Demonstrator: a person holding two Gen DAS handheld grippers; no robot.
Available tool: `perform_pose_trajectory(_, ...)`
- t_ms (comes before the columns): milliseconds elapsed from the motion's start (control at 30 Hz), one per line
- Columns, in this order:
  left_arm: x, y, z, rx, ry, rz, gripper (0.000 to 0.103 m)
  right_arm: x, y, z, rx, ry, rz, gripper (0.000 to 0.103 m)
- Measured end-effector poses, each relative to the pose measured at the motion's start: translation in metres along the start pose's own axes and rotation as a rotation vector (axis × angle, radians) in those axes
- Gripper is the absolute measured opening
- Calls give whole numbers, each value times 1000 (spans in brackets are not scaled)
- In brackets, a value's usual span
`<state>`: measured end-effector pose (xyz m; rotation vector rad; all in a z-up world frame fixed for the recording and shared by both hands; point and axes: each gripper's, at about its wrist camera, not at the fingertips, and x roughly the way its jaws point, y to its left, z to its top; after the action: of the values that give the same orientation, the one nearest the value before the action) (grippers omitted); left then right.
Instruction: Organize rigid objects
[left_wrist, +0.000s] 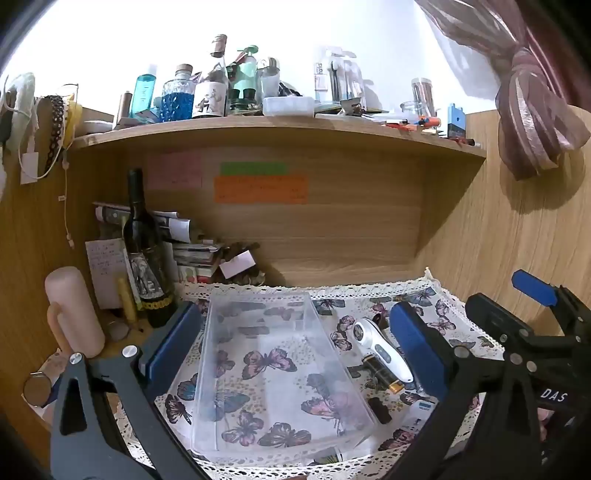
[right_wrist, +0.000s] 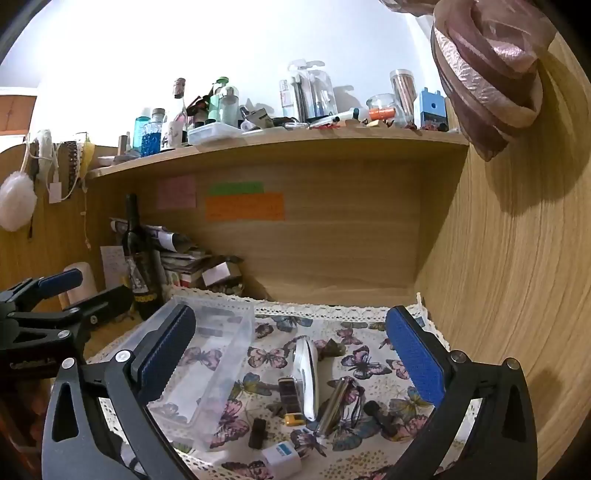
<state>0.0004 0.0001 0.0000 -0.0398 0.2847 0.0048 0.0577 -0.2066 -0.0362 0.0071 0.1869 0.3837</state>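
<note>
Left wrist | left gripper (left_wrist: 295, 343) fingers spread, nothing held | right gripper (right_wrist: 295, 354) likewise, both angled slightly down

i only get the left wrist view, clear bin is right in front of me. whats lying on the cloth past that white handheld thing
Observer: In the right wrist view a silver metal tube lies just right of the white handheld device, angled toward the camera.
Operator: anything nearer the front edge
Observer: Yes, a white plug-like cube with a blue label sits at the near edge of the butterfly cloth; your view cuts most of it off.
Operator: is the right gripper holding anything
Observer: No. The right gripper is wide open over the loose items, nothing between its pads.
Operator: and the bin
Observer: The clear bin looks empty from this side too.
</note>
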Motion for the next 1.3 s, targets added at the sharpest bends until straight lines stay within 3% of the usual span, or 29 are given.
perform_pose_trajectory(1300, 2, 1, -1, -5, -9, -3, 103, 6, 5, -1, -8, 4, 1, 103)
